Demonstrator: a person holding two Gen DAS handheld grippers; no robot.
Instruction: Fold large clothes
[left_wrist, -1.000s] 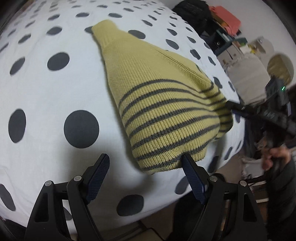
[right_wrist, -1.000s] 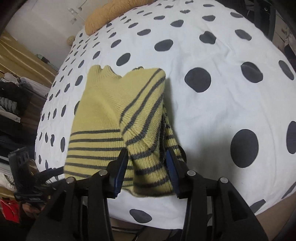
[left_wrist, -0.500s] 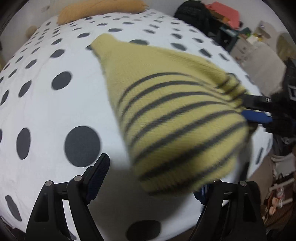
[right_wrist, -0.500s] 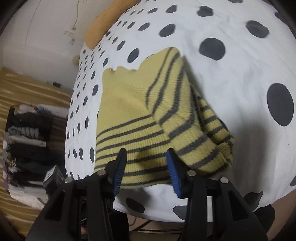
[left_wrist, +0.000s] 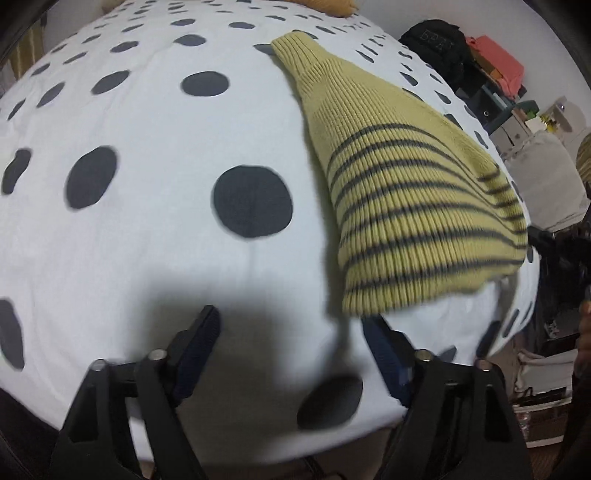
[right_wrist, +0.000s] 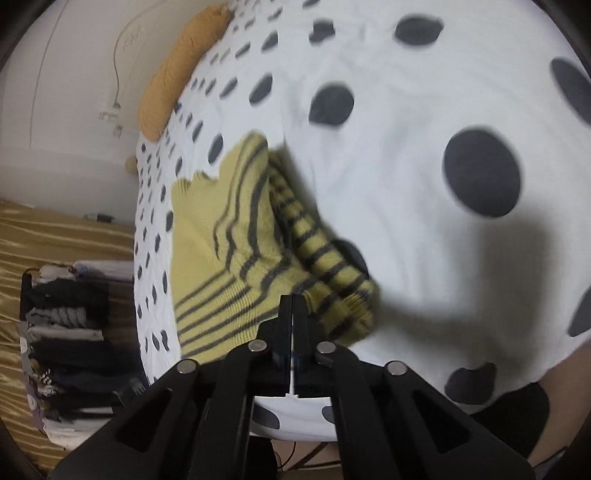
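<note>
A yellow knit sweater with grey stripes (left_wrist: 399, 192) lies folded on a white bed cover with dark dots (left_wrist: 147, 229), with its striped hem near the bed's front edge. My left gripper (left_wrist: 291, 343) is open and empty, just left of the hem. In the right wrist view the sweater (right_wrist: 236, 258) lies bunched, with a striped sleeve folded over it. My right gripper (right_wrist: 292, 306) is shut, its fingertips at the hem; I cannot tell if cloth is pinched between them.
An orange pillow (right_wrist: 177, 74) lies at the bed's far end. A stack of folded clothes (right_wrist: 66, 332) stands beside the bed. A black bag (left_wrist: 436, 44), boxes (left_wrist: 517, 122) and a white bundle (left_wrist: 543, 177) are on the other side.
My right gripper has closed from open. The sweater's lifted hem has dropped back flat on the bed. My left gripper has shifted left, away from the hem.
</note>
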